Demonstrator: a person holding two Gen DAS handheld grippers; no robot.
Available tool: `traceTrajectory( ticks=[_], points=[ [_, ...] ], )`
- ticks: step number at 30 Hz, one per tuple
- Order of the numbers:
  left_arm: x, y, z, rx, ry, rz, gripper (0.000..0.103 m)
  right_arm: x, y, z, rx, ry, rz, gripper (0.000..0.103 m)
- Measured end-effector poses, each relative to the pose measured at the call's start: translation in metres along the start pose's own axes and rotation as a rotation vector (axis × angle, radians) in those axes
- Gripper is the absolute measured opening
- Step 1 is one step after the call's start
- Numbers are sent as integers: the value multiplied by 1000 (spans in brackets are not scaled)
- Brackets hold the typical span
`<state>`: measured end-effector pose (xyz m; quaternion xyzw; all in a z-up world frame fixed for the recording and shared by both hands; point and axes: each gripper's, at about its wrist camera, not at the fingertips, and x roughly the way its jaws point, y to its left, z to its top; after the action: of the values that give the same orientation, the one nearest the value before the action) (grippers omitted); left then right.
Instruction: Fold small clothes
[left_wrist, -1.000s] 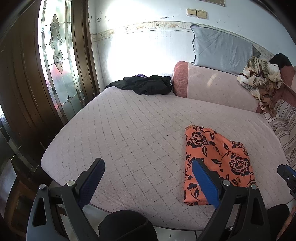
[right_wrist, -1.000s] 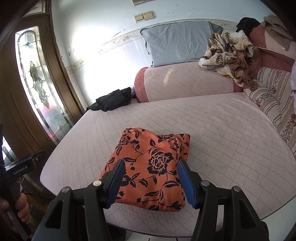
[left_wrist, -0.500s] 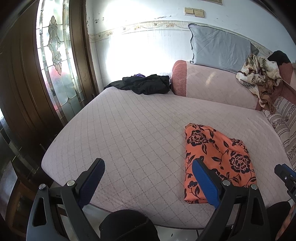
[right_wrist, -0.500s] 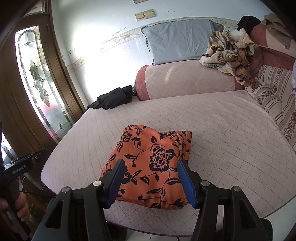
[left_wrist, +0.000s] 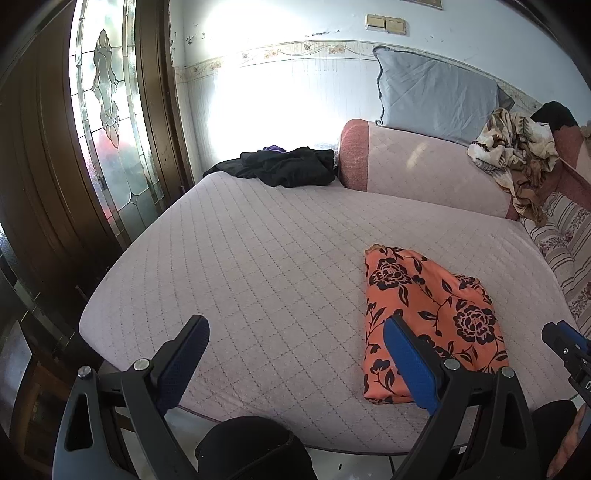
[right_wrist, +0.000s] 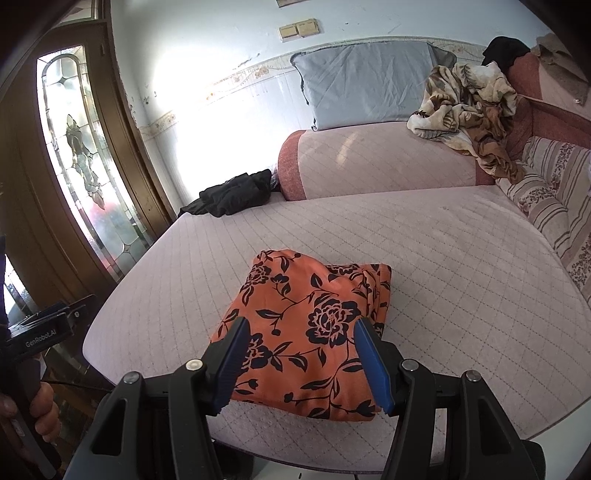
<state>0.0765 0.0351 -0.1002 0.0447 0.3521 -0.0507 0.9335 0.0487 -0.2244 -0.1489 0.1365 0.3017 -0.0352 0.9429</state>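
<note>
A folded orange garment with black flowers (left_wrist: 424, 314) lies flat on the pink quilted bed (left_wrist: 258, 258), near its front edge; it also shows in the right wrist view (right_wrist: 306, 325). My left gripper (left_wrist: 295, 332) is open and empty, held above the front edge of the bed to the left of the garment. My right gripper (right_wrist: 301, 330) is open and empty, hovering just in front of the garment's near edge, not touching it. The right gripper's tip shows at the left wrist view's right edge (left_wrist: 565, 343).
A pile of black clothes (left_wrist: 284, 166) lies at the bed's far left corner. A grey pillow (left_wrist: 436, 96) and a crumpled floral cloth (left_wrist: 517, 155) sit on the pink headboard bolster (left_wrist: 417, 162). A striped cushion (right_wrist: 554, 199) lines the right side. A glass-panelled wooden door (left_wrist: 110, 110) stands at left.
Both grippers have drawn back slightly from the bed; the garment looks a little farther away and stays folded in place. Both stay open.
</note>
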Motion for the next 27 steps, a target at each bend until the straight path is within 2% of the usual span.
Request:
traceTrajectory(
  ticks=[27],
  points=[
    [0,-9,3,22,-14,0,95,5,11,3,-39,-3,13,62]
  ],
)
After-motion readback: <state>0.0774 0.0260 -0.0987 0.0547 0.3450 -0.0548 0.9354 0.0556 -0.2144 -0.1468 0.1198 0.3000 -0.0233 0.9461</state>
